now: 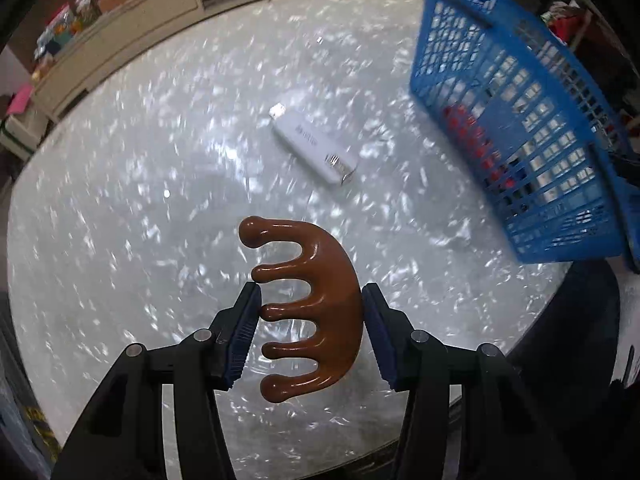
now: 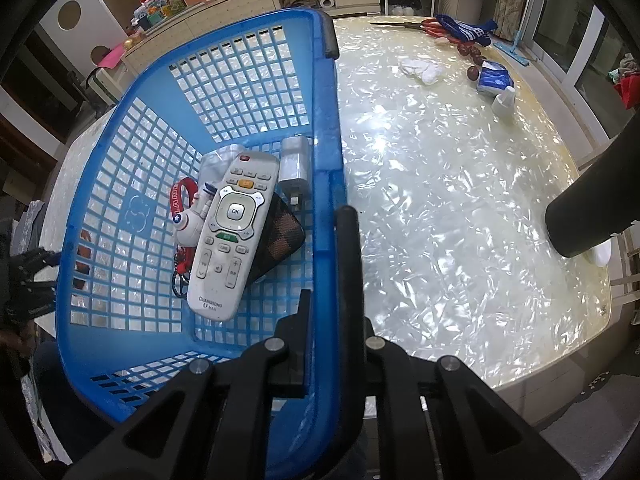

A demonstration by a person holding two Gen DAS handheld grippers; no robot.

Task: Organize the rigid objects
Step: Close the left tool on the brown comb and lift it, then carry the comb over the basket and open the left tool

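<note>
My left gripper (image 1: 311, 300) is shut on a brown wooden comb-shaped massager (image 1: 320, 280), held above the marbled table (image 1: 160, 200) with its prongs pointing left. Farther out, a white USB dongle (image 1: 312, 144) lies on the table. To the right stands the blue plastic basket (image 1: 520, 120). My right gripper (image 2: 326, 312) is shut on the basket's right rim (image 2: 328, 160). Inside the basket lie a white remote control (image 2: 232, 232), a white charger plug (image 2: 294, 164), an astronaut keychain on a red lanyard (image 2: 188, 220) and a dark checkered pouch (image 2: 280, 236).
At the table's far right lie red scissors (image 2: 432, 26), a blue-and-white cloth (image 2: 468, 30), a white tissue (image 2: 420, 70), a blue packet (image 2: 494, 78) and a small white bottle (image 2: 504, 100). A black cylinder (image 2: 588, 208) stands at the right edge. A cluttered cabinet (image 1: 120, 40) sits behind.
</note>
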